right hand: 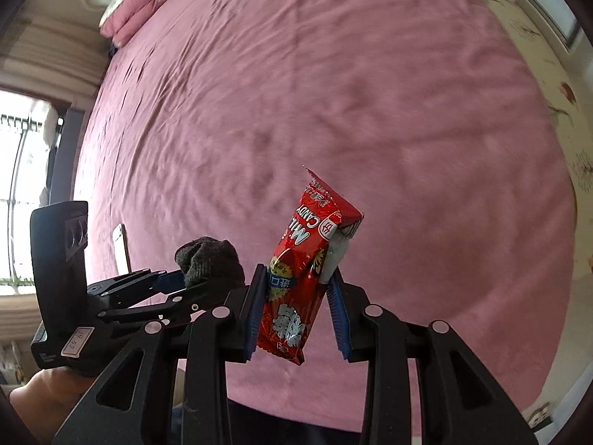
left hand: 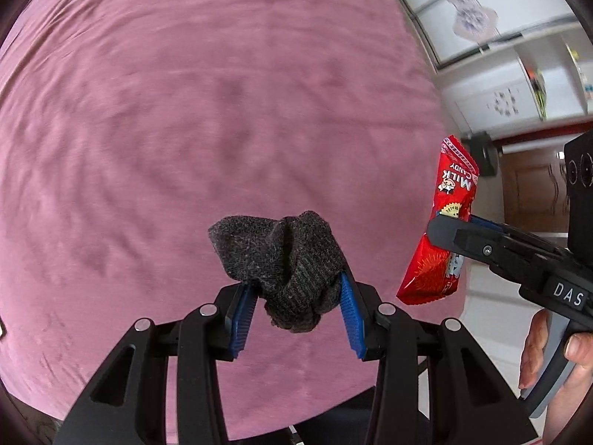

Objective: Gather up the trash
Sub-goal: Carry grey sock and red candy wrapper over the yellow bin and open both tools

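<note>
Left claw (left hand: 296, 289): clenched on a dark grey knitted sock (left hand: 285, 270), which is pinched between the blue ribbed pads (left hand: 350, 319) and bunched up above them.
Right claw (right hand: 296, 296): clenched on a red candy wrapper (right hand: 300, 282), which is gripped at its middle between the blue pads.
Candy wrapper: "MILK CANDY" is printed on it; its torn upper end is seen above the pads, and its lower end is seen below them, in the air above the bed.
Sock: held clear of the bed; in the right wrist view it is seen just to the left of the wrapper.
Claws relative to each other: held side by side, near one another but apart.
Hands: fingers (left hand: 537, 348) are wrapped around the right claw's handle; a hand (right hand: 44, 393) is seen under the left claw's body.
Bed (left hand: 185, 111): covered by a wrinkled pink sheet, which fills the space beneath both claws.
Phone (right hand: 121, 248): laid on the sheet, beyond the left claw.
Pillows (right hand: 133, 18): piled at the far end of the bed.
Cabinet (left hand: 500, 55): white, stood beside the bed.
</note>
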Tool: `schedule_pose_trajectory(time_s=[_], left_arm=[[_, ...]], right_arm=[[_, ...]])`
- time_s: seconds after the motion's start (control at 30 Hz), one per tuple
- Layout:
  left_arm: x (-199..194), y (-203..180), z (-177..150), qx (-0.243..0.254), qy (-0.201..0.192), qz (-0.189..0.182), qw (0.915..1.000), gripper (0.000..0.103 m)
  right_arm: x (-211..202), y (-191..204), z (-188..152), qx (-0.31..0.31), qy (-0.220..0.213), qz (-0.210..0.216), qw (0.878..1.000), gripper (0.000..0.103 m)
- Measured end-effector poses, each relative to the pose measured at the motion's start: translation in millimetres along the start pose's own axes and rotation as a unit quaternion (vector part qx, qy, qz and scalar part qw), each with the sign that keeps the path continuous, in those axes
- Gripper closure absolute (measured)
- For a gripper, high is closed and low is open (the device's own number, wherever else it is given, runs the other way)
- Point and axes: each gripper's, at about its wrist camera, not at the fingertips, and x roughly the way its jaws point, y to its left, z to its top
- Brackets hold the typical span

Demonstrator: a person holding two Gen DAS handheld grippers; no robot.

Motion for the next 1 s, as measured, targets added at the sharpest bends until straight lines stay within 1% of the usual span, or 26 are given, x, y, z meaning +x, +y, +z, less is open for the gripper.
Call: schedule_pose_trajectory(time_s=[0.17, 0.4, 0.7, 0.9, 1.0], left_arm=[[10.1, -42.0, 0.5, 0.017, 0.009, -0.006, 0.9998, 0.061], [35.6, -114.5, 6.3, 0.035, 0.021, -0.012, 0.9991, 0.061], [78.3, -204.0, 16.5, 0.077, 0.048, -0.011, 0.9958, 0.061], [101.3, -254.9, 28.9, 0.104, 0.062, -0.008, 0.9927, 0.061], [110.9, -275.1, 37.4, 0.110, 0.068, -0.011, 0.9916, 0.061]], right_arm=[[-28.9, -47.8, -14.6, 0.022, -0.013, -0.001, 1.000, 0.071], [-71.6, -119.4, -26.5, 0.044, -0.033, -0.002, 0.998, 0.071], [-108.9, -198.0, -35.9, 0.077, -0.057, 0.005, 0.995, 0.071], [-131.2, -256.0, -44.3, 0.116, -0.075, 0.010, 0.990, 0.071], [-139.7, -278.1, -46.4, 0.133, -0.086, 0.007, 0.987, 0.071]])
